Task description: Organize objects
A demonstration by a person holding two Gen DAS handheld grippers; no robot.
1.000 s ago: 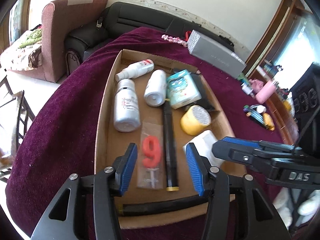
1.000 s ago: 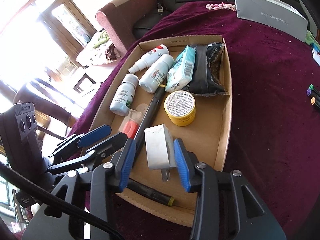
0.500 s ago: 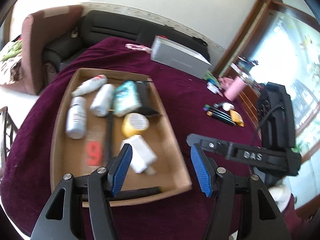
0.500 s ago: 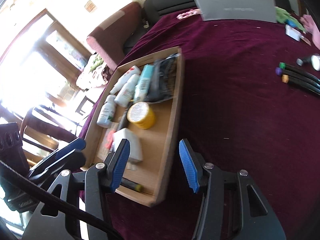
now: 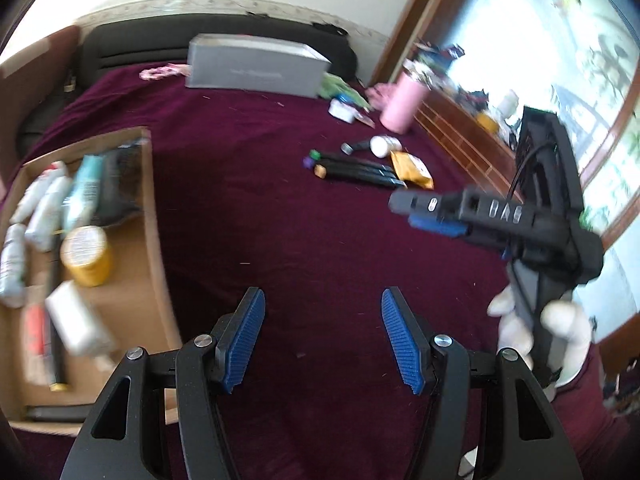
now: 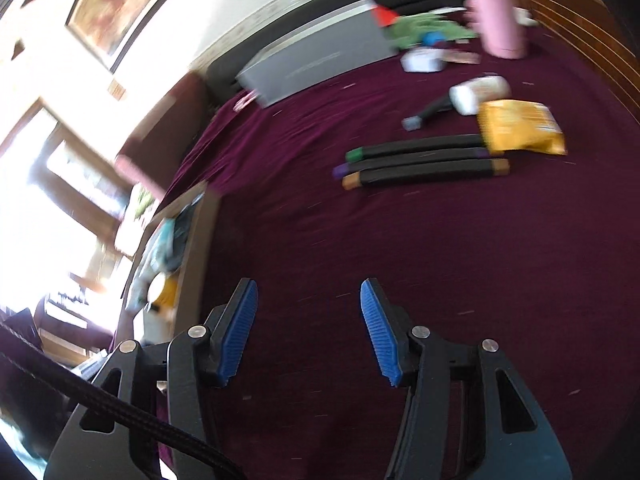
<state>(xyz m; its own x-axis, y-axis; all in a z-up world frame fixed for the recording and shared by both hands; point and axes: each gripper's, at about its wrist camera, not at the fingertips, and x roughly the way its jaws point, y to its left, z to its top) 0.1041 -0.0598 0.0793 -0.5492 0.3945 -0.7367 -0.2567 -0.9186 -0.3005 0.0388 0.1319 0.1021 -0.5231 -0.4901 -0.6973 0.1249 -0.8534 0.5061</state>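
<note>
Your left gripper (image 5: 322, 334) hangs over bare maroon cloth (image 5: 280, 216) with its blue pads apart and nothing between them; your right gripper (image 6: 308, 330) is the same, pads apart over empty cloth, well short of any object. The cardboard tray (image 5: 154, 216) sits at the left, blurred, holding a yellow-lidded jar (image 5: 86, 254), white bottles (image 5: 40, 208), a teal packet (image 5: 86, 188) and a white block (image 5: 78, 322). Ahead on the cloth lie three black markers (image 6: 424, 160) side by side, their coloured caps toward the tray; a yellow packet (image 6: 520, 126) touches their far ends; a white bottle (image 6: 478, 94) lies just beyond; a pink tumbler (image 6: 498, 16) and grey box (image 6: 320, 60) stand farther back.
</note>
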